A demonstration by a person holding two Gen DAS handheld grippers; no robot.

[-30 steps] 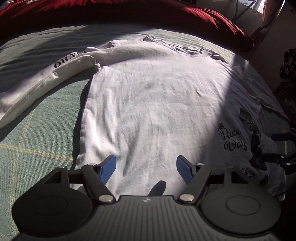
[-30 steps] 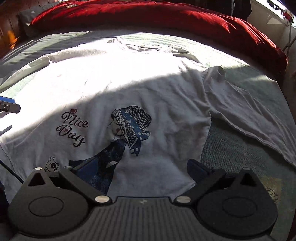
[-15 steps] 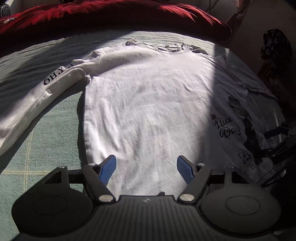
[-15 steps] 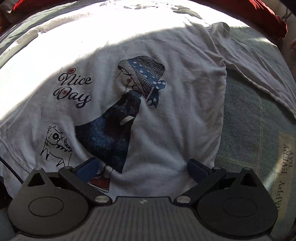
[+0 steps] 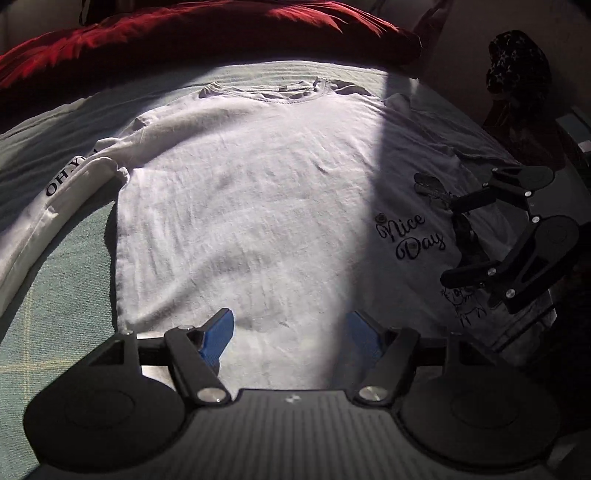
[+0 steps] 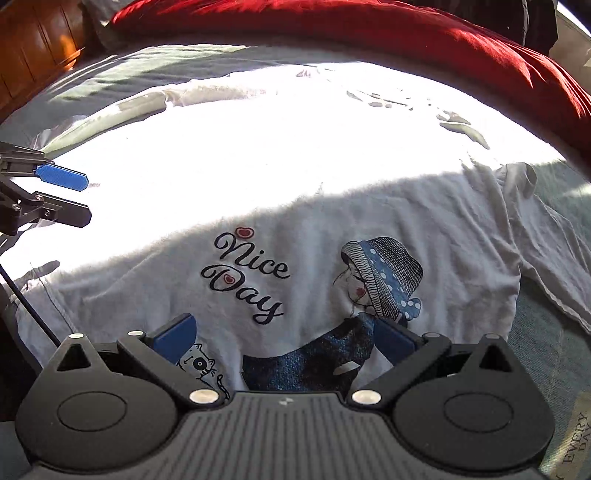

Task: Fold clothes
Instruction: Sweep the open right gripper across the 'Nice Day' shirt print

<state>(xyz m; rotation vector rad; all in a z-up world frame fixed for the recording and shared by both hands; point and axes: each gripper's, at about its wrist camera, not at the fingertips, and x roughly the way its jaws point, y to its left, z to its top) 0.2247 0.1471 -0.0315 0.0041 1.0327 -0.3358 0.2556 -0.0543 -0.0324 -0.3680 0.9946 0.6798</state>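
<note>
A white long-sleeved shirt (image 5: 258, 203) lies flat, front up, on the bed, half in sun and half in shadow. Its print reads "Nice Day" (image 6: 247, 277) beside a girl in a blue hat (image 6: 384, 273). My left gripper (image 5: 291, 325) hovers over the plain left part near the hem; its jaws are closing a little, with nothing pressed between the blue pads. The right wrist view shows it at the left edge (image 6: 83, 197). My right gripper (image 6: 284, 325) is open above the lower part of the print, and appears again in the left wrist view (image 5: 450, 240).
The shirt lies on a pale green checked sheet (image 5: 55, 295). A red duvet (image 6: 332, 29) is bunched along the far side. One sleeve (image 5: 62, 184) with black lettering stretches left, the other sleeve (image 6: 546, 251) right. Brown wooden furniture (image 6: 33, 48) stands at the far left.
My right gripper has drawn back from the print and shifted left, closer to the left gripper. The left gripper has rolled slightly. The shirt lies as before.
</note>
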